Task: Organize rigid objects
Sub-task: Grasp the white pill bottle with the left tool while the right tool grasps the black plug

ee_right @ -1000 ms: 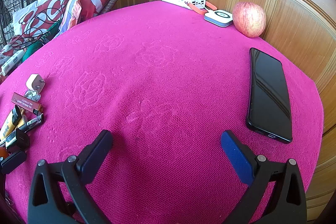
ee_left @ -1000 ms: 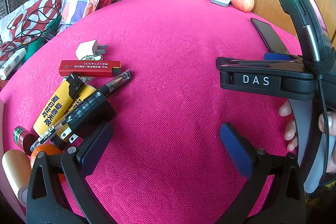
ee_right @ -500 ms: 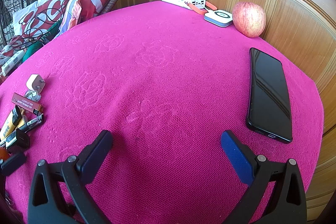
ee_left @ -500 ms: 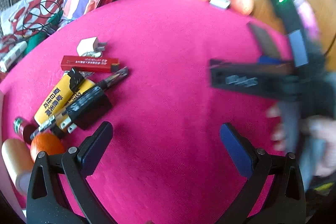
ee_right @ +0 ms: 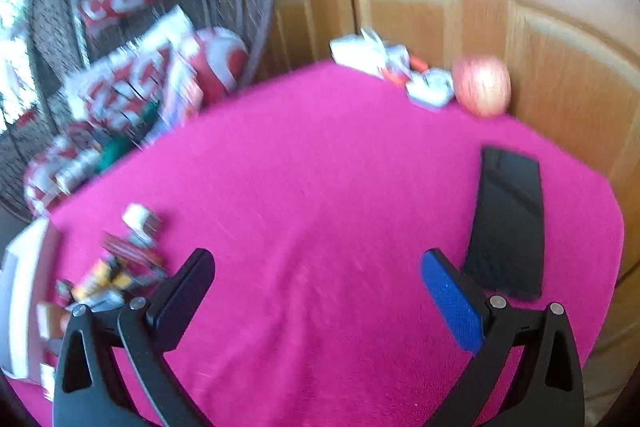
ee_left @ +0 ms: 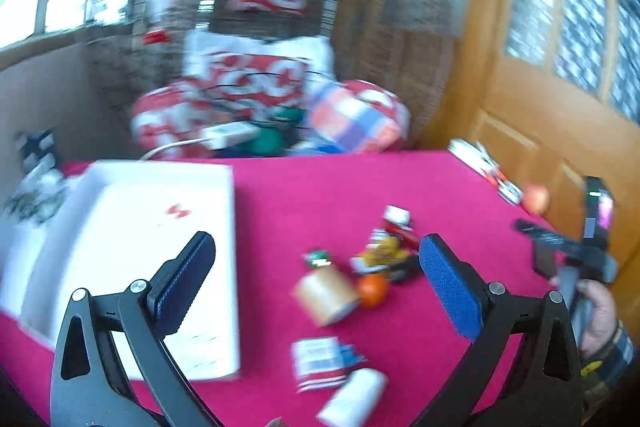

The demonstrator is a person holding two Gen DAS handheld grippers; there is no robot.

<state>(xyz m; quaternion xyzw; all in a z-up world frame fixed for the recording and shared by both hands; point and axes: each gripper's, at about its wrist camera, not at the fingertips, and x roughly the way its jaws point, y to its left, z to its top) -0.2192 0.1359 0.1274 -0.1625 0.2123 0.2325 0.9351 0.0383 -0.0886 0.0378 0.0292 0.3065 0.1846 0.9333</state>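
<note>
Pink-clothed desk (ee_right: pixel 340 187) carries one phone (ee_right: pixel 508 223), one apple (ee_right: pixel 482 89), one white box (ee_left: pixel 132 247), one orange (ee_left: pixel 372 289); both hand-held grippers, left (ee_left: pixel 316 279) and right (ee_right: pixel 318 291), gape empty.

Everything's blurry, but the white box (ee_left: pixel 132 239) sits open on the pink cloth, and the rest is placed off it. Just right of it there's a tan roll (ee_left: pixel 326 293) touching a small orange ball (ee_left: pixel 373 289), behind them a jumbled yellow-and-red pile (ee_left: pixel 386 249), and nearer the camera a red-and-white packet (ee_left: pixel 324 361).
</note>
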